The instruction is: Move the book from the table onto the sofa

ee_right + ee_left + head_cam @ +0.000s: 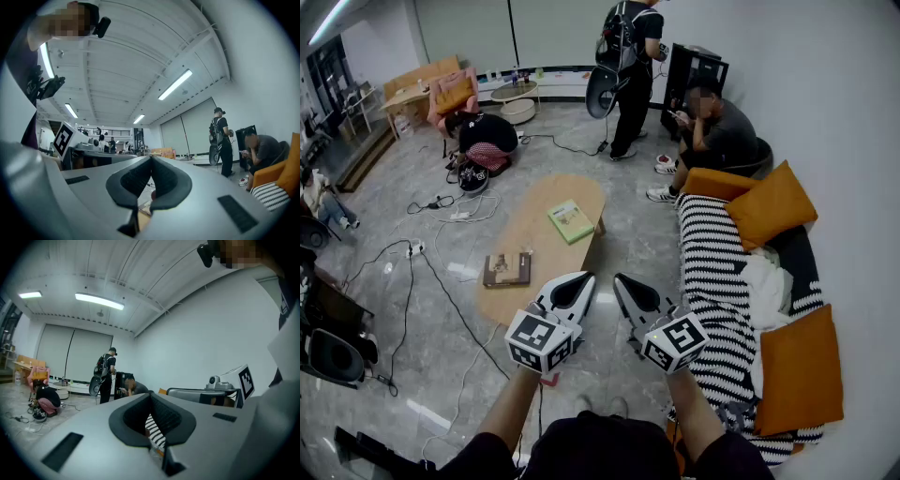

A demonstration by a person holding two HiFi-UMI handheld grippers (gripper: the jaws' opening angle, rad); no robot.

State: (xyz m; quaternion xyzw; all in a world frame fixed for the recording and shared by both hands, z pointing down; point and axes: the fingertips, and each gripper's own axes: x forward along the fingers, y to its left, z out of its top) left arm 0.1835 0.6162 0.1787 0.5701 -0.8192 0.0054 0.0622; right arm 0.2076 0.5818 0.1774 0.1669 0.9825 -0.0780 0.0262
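Observation:
A green book (572, 221) lies on the far part of the low oval wooden table (546, 234), and a brown book (507, 269) lies on its near part. The black-and-white striped sofa (712, 281) runs along the right wall. My left gripper (581, 279) (151, 394) hangs above the table's near right edge, jaws shut with nothing between them. My right gripper (623, 280) (151, 158) is beside it over the floor gap between table and sofa, also shut and empty. Both point about level, away from me.
Orange cushions (772, 206) (800, 370) and a white cloth (767, 286) lie on the sofa. A person (717, 131) sits at its far end, another stands (630, 70) beyond, and a third crouches (483, 139) at the back left. Cables (441, 272) trail over the floor left of the table.

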